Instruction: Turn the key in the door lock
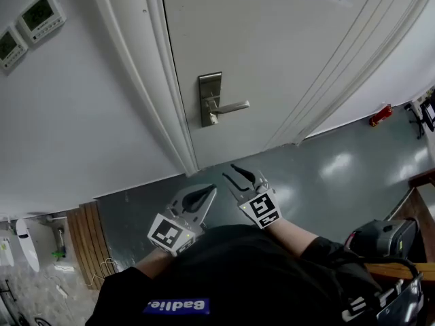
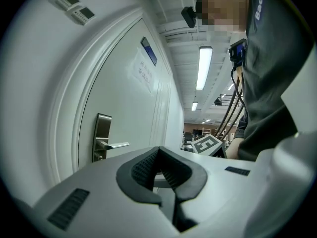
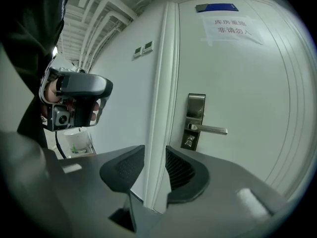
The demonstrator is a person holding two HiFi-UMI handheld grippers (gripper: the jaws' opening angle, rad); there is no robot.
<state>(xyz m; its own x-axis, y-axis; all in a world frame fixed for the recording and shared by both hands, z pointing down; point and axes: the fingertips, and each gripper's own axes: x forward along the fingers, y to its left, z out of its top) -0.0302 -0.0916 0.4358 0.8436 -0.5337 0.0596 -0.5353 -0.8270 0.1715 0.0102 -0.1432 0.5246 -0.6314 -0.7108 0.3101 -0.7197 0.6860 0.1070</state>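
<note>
Your right hand-held gripper (image 1: 228, 171) hangs open, empty; left hand-held gripper (image 1: 212, 191) closed. Approach step, I'd say: next, line up on the key (image 3: 188, 142) under the lever (image 1: 231, 106).

The white door (image 1: 272, 46) bears a metal lock plate (image 1: 210, 99) with a lever handle (image 1: 231, 106) (pointing away from the near frame). Below, the glossy grey-green floor (image 1: 319, 175) carries a small red object (image 1: 380, 115) at the wall's foot and, at the left, a slatted wooden board (image 1: 85, 243).
</note>
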